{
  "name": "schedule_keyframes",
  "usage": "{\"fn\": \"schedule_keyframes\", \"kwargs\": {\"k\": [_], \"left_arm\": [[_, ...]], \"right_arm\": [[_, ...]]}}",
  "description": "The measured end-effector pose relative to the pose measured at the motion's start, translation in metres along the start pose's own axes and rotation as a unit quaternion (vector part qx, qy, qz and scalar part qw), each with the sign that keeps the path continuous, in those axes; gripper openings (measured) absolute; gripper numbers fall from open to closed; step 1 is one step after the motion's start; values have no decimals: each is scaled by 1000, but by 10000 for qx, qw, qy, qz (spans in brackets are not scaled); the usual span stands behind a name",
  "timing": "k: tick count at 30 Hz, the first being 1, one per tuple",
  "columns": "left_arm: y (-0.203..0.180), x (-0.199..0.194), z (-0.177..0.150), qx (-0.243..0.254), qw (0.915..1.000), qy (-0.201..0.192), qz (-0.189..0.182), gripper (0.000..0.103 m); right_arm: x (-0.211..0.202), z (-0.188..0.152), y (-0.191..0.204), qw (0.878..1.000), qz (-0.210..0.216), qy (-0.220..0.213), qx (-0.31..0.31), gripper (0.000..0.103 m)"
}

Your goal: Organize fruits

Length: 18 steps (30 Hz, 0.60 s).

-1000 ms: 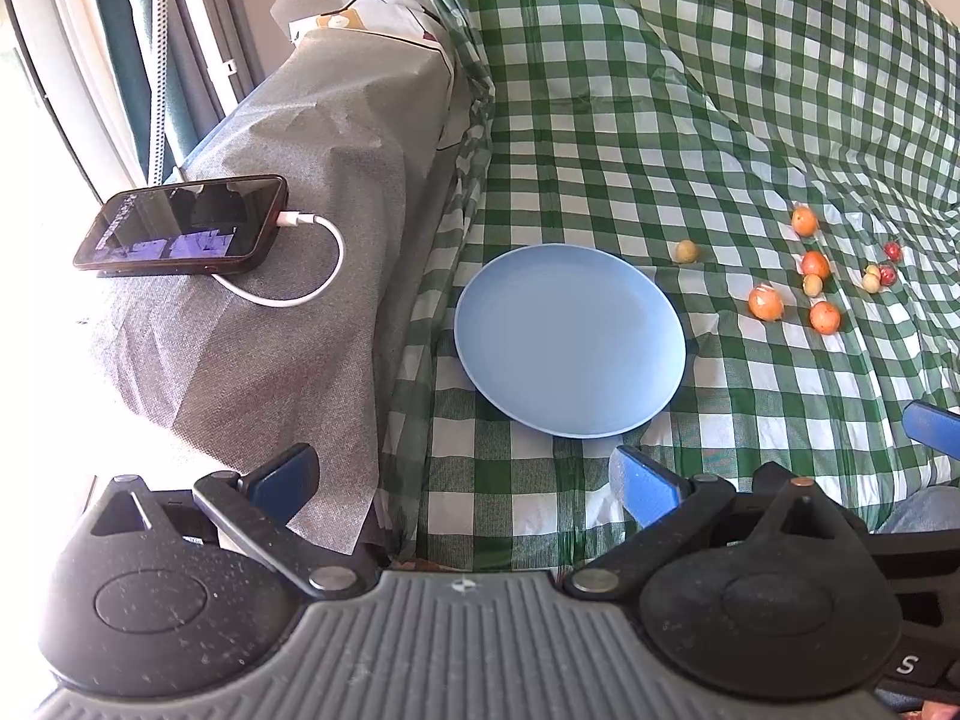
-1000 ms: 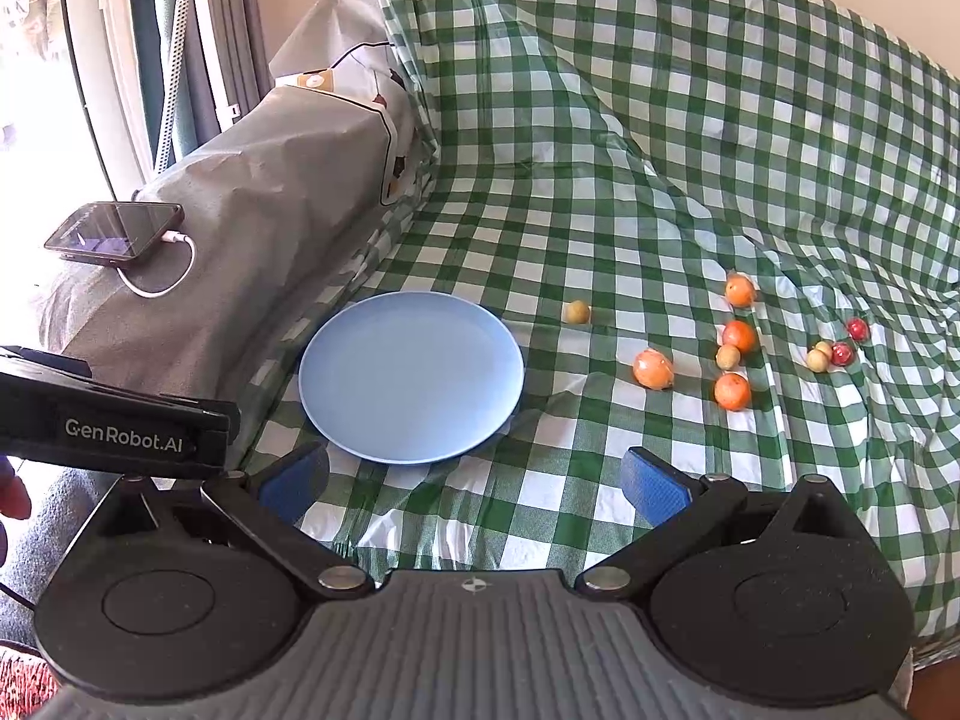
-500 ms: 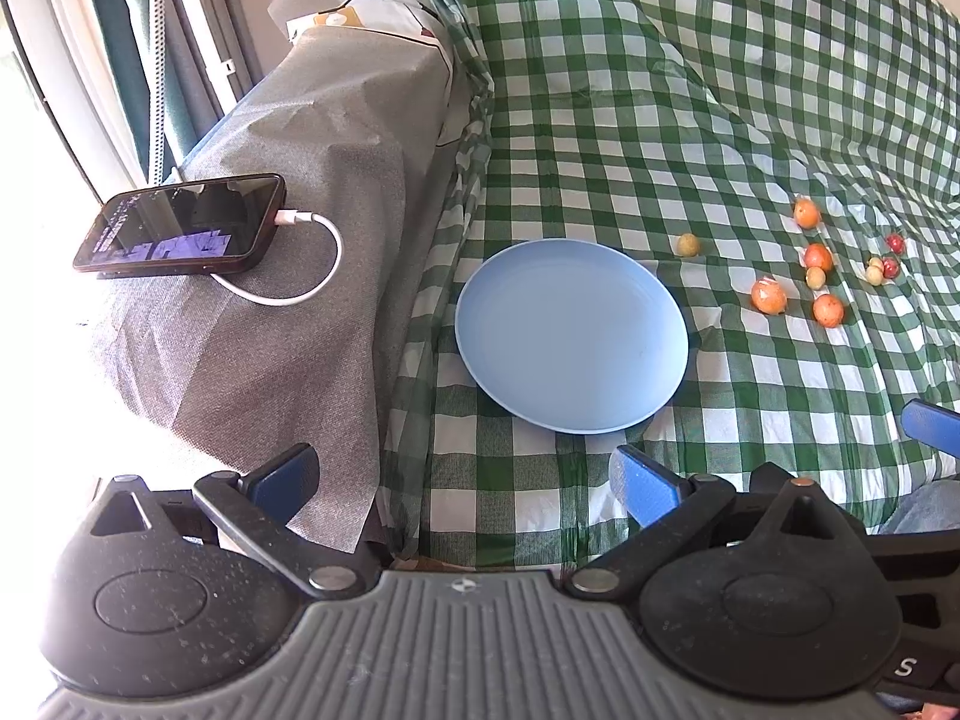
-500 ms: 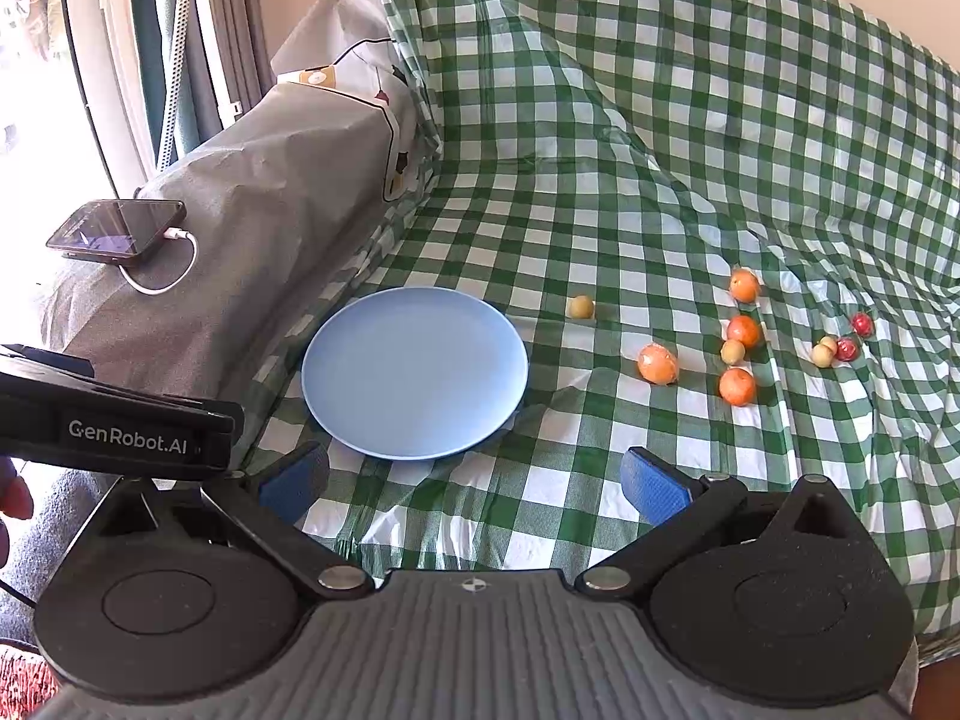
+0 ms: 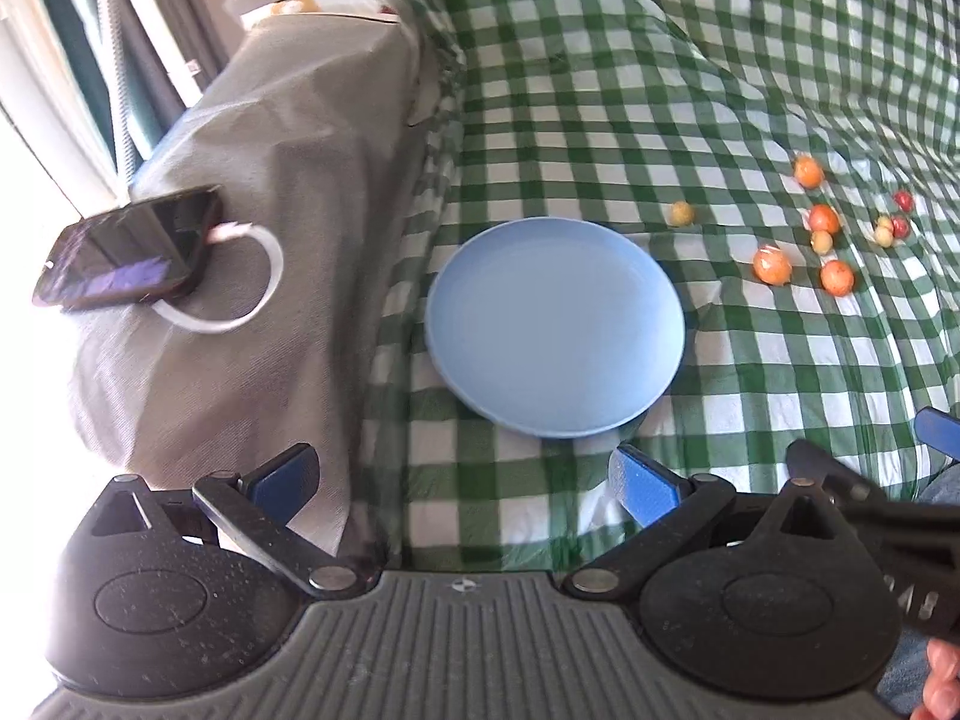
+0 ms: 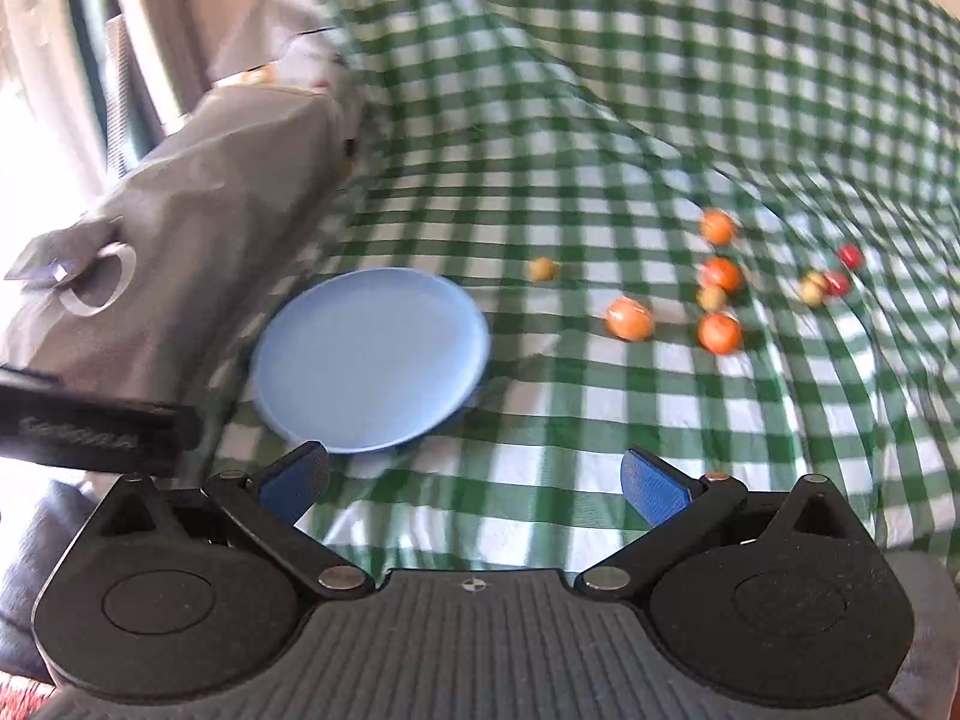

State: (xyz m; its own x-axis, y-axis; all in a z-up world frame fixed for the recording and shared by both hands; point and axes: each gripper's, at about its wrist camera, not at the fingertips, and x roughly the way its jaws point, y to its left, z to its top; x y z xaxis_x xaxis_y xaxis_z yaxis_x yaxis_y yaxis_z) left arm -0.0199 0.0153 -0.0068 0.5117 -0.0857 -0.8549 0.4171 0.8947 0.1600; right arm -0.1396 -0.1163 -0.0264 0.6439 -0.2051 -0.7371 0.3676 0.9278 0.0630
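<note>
Surface: green-and-white checked cloth (image 6: 540,420) draped over a soft seat, not a counter.
Plate: round pale-blue plate (image 5: 555,333) lies flat on the cloth, bare, just ahead of both claws.
Fruit: small round orange fruits (image 6: 628,318), smaller yellowish ones (image 6: 543,269) and tiny red ones (image 6: 849,255) lie scattered on the cloth, well right of the plate and beyond it.
Left claw (image 5: 462,477): blue-padded jaws spread wide, nothing held; plate straight ahead, fruit far off to its right.
Right claw (image 6: 474,480): jaws spread wide, empty; the nearest orange fruit lies ahead and slightly right, so this hand looks the nearer for a first pick.
Axis: the fruits are round, so no grip direction matters.
Writing: lettering on the left tool's black body, seen in the right view, is too blurred to read.
Aside: dark smartphone (image 5: 126,249) with white cable (image 5: 264,276) rests on grey covering.
</note>
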Motion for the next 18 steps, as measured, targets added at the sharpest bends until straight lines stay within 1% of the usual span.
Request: {"fn": "schedule_keyframes", "kwargs": {"k": [2,3,5,7,8,9,11,13,17,18], "left_arm": [[-11,7,13,92,9999,5,-136,103],[-17,11,21,131,9995,29,-270,103],[-32,22,38,175,9984,93,-537,103],[-51,35,56,264,9972,85,-688,103],[-62,43,66,358,9965,62,-751,103],[-74,51,74,484,9957,56,-792,103],[-101,70,91,782,9925,19,-936,103],[-129,90,102,1096,9884,-50,-1053,103],[-174,131,115,1576,9795,-218,-1232,103],[-184,141,119,1701,9772,-239,-1245,103]], "right_arm": [[9,-1,-13,9995,-165,-87,242,102],[17,-3,-26,9982,-355,-281,392,102],[28,-5,-47,9951,-588,-440,665,102],[40,-9,-68,9921,-761,-559,829,102],[49,-11,-82,9903,-850,-578,937,102],[63,-9,-95,9892,-812,-525,1104,102],[88,-6,-119,9868,-905,-605,1196,102],[114,-3,-140,9866,-927,-678,1162,102],[164,1,-169,9906,-1011,-647,649,102],[176,1,-172,9919,-965,-662,488,99]]}}
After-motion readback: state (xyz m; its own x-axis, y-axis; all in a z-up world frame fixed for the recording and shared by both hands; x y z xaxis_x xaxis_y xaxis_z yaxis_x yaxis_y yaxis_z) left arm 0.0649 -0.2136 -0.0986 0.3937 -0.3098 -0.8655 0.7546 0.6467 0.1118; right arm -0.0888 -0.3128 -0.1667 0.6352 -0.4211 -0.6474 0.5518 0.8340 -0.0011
